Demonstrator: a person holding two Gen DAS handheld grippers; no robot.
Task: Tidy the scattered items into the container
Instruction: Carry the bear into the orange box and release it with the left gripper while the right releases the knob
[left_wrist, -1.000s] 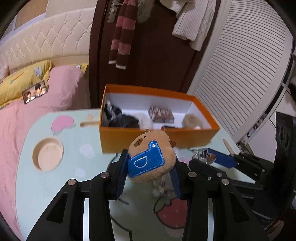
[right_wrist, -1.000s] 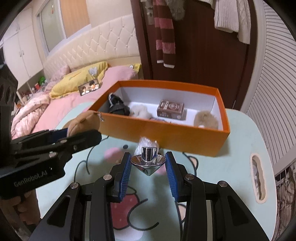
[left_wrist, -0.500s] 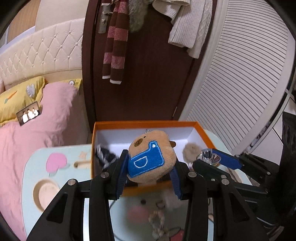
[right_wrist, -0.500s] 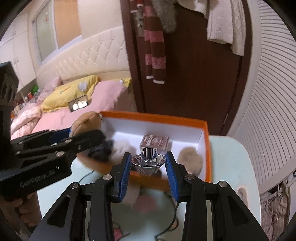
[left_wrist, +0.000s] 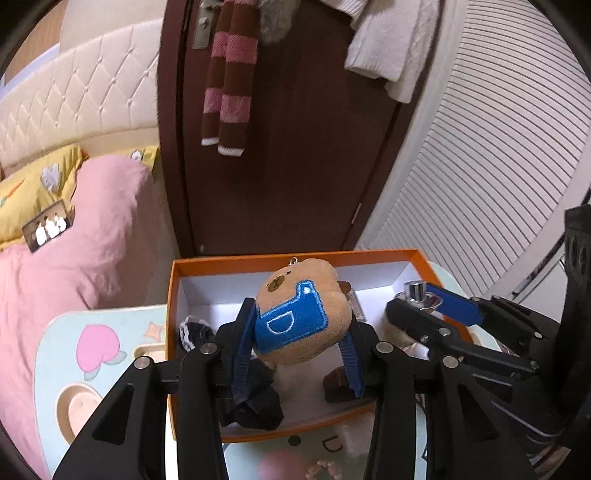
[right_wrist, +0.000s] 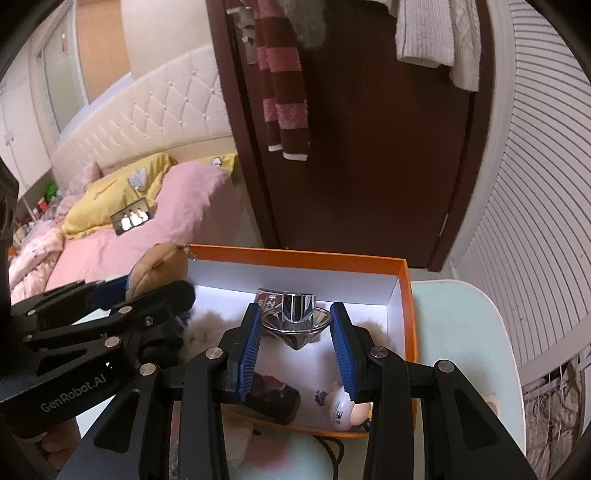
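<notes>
The left tool hangs over the orange box, its ribbed blue pads on either side of a soft tan plush bear with a stitched blue patch and a small metal loop on top. Its jaws have just been opening; the bear sits between them, the pads touching its sides, and it tilts to one side.

The right tool hangs over the same box just beside the left one. Between its blue pads is a shiny chrome spinning top, cone-shaped with a short cylindrical stem, point down. These jaws have just been opening too; the left pad meets the top's rim, while a thin gap seems to show at the right pad.

Below the tools, the cardboard box is white inside and crowded: crumpled black fabric, a pale fluffy pompom, a dark patterned card pack, a dark glossy oblong, and a small white round figure near the front wall.

The box rests on a pale mint counter printed with a pink peach. Beyond lie a bed with a pink quilt, a dark wooden door hung with a striped scarf, and a white slatted panel.
</notes>
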